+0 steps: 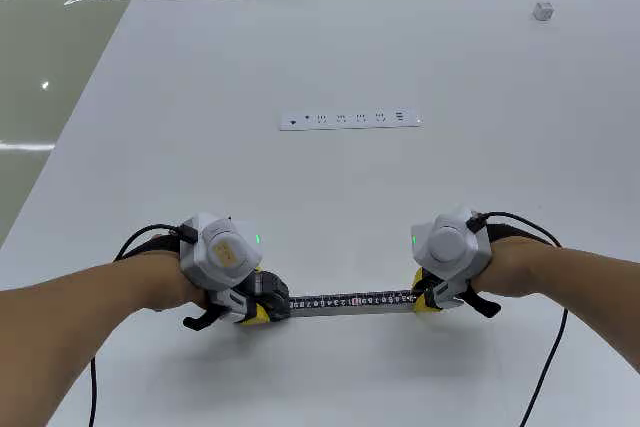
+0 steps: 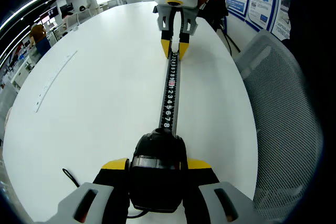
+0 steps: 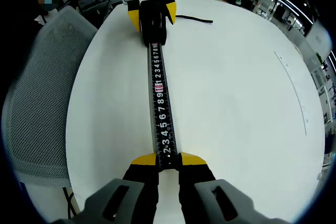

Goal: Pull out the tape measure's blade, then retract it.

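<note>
One tape measure (image 2: 158, 178) spans left claw (image 2: 157, 164), right claw (image 3: 168, 159).

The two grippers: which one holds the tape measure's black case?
The left gripper clamps the black case; the right gripper only pinches the blade.

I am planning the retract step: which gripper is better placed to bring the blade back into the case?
Right, probably: the right gripper is shut on the blade at its end and can guide it back, while the left gripper clamps the tape measure case.
</note>
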Motion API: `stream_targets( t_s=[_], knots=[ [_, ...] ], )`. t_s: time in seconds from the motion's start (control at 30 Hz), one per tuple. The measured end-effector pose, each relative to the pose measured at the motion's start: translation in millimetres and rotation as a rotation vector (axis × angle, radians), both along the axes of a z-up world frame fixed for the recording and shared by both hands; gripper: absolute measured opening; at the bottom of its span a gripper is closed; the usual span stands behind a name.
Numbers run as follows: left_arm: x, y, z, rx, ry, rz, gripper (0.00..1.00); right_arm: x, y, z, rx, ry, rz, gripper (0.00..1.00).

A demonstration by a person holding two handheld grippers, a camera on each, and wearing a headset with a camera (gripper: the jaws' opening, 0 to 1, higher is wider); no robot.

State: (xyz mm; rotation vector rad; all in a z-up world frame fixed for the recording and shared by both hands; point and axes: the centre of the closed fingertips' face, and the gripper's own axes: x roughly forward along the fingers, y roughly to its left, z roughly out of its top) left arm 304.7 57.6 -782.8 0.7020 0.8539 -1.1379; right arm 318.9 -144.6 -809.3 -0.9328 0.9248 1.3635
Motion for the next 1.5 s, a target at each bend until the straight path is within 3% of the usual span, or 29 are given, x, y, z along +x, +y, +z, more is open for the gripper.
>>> stream_targets(
  t_s=[1.5],
  knots=[
    [0.2,0.1,-0.2,-0.005,0.003,0.003,0.36,1.5,-15.5,0.8,-0.011,0.004,-0.020,0.13]
  ],
)
